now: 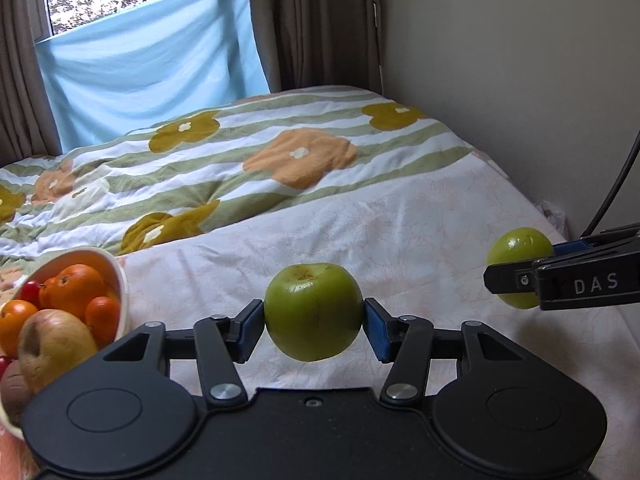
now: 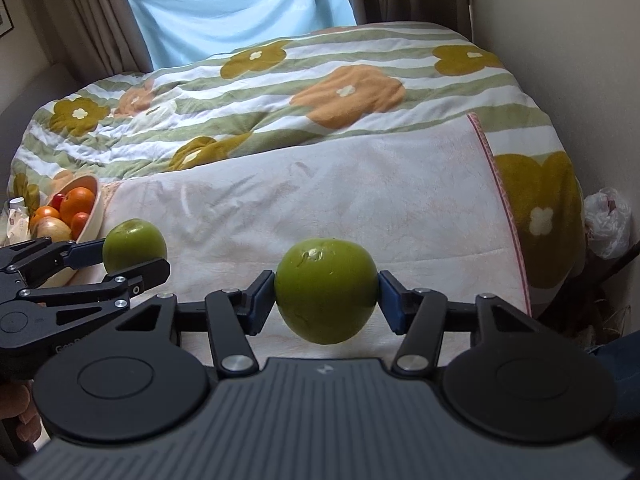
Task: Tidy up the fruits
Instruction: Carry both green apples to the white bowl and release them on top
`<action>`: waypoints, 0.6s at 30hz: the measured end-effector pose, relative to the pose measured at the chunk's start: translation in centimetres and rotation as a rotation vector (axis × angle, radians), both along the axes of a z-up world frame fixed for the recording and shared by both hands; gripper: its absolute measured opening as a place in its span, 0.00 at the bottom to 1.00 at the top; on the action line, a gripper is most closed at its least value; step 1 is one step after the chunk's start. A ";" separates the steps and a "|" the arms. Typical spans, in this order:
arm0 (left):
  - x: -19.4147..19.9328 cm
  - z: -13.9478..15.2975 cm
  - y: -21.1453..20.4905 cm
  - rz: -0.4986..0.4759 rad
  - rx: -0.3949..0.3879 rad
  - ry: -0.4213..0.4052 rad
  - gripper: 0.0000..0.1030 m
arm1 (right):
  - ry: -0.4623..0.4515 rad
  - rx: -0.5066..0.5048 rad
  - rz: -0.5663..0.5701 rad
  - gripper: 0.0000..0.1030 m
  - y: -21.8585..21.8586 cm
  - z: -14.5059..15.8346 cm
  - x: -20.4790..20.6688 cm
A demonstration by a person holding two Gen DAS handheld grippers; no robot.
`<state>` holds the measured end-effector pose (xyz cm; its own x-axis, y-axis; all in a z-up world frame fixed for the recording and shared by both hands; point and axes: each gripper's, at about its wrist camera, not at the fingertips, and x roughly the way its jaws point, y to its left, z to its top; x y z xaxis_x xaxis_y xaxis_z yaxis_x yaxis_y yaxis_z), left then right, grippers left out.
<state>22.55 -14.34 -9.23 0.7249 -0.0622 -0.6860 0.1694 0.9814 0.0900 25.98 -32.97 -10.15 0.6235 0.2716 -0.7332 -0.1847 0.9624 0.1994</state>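
Left tool (image 1: 314,320) gripping green apple (image 1: 313,312); right tool (image 2: 327,296) gripping second green apple (image 2: 326,290), bowl (image 1: 122,280) nearby

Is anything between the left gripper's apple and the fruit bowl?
Nothing visible. The left gripper holds a green apple above the bedsheet; the bowl sits to its left, already quite full of fruit, with only bare sheet between.

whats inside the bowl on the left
The bowl holds oranges, a small red fruit, a yellowish apple and a brown fruit. Anything beneath that pile is covered.
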 end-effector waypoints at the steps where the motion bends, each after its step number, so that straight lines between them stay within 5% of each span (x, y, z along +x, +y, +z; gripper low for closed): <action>1: -0.4 0.5 0.2 0.010 -0.007 -0.006 0.56 | -0.006 0.000 0.006 0.68 0.2 0.3 -0.2; 18: -6.7 8.3 7.5 0.184 -0.081 -0.108 0.56 | -0.083 0.026 0.128 0.68 7.5 7.4 -3.8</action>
<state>15.88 -6.84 -0.88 0.7981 0.0261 -0.6020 -0.0196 0.9997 0.0173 22.21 -25.43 -2.72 0.6409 0.3709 -0.6721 -0.3220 0.9247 0.2033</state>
